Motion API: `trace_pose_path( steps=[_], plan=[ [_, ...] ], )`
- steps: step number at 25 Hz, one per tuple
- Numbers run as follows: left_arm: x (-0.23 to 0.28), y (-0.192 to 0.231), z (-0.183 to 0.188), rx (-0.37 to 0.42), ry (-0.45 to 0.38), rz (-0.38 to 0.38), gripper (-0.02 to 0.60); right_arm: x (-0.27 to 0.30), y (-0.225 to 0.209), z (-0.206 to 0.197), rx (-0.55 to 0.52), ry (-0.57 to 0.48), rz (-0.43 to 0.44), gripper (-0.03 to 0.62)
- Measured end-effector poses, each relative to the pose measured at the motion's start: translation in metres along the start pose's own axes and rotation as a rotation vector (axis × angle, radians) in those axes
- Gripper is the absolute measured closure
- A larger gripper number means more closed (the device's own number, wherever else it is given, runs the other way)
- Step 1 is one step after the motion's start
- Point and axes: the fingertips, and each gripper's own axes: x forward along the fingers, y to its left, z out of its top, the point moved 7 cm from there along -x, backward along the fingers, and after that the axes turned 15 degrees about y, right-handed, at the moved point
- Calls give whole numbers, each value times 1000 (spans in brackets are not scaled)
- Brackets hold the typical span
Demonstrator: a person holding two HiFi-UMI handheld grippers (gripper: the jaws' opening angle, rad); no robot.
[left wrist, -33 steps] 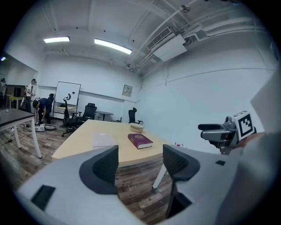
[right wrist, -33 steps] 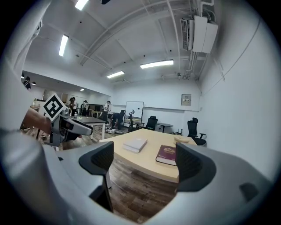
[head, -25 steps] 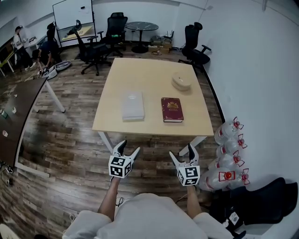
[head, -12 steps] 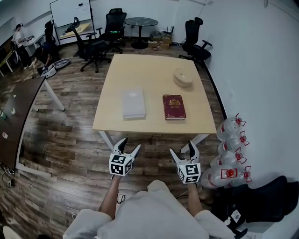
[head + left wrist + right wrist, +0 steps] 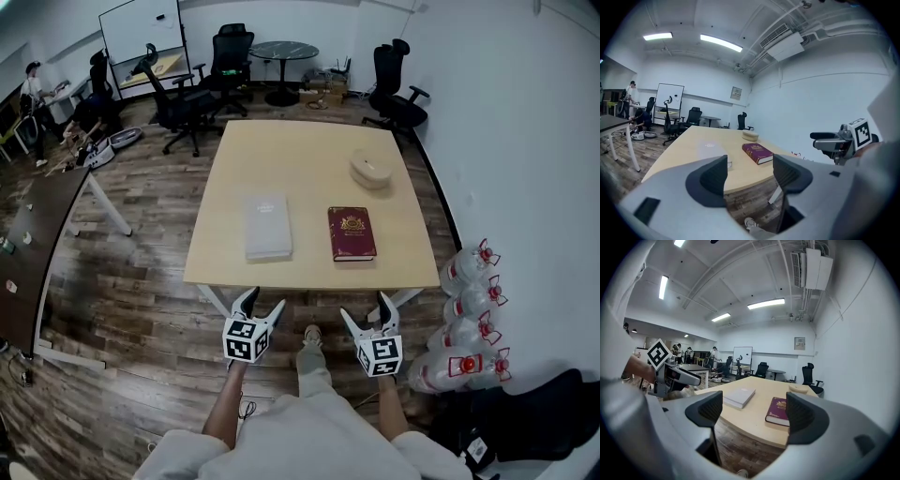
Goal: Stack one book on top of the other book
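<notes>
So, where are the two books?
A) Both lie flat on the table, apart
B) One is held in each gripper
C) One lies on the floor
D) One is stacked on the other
A: the grey book and the red book lie side by side on the table, with bare tabletop between them.

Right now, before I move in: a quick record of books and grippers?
grey book: flat on the table, left of the red book, apart from it
red book: flat, cover up, near the front edge
stack: not yet made
left gripper: fingers apart, empty, short of table
right gripper: fingers apart, empty, short of table
other: pale oval box behind the red book
</notes>
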Motion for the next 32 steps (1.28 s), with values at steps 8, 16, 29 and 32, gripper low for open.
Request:
trace_pose_path(
  steps=[8,16,29,32],
  plan=[
    [65,27,56,-2,7,45,278,77,-54,29,-5,8,48,186],
    [135,46,120,-20,26,75,282,153,-118,73,-14,0,90,186],
    [224,63,178,-48,57,89,282,236,-190,98,5,26,122,186],
    [236,67,184,-51,66,91,282,247,-199,98,15,31,128,186]
  ],
)
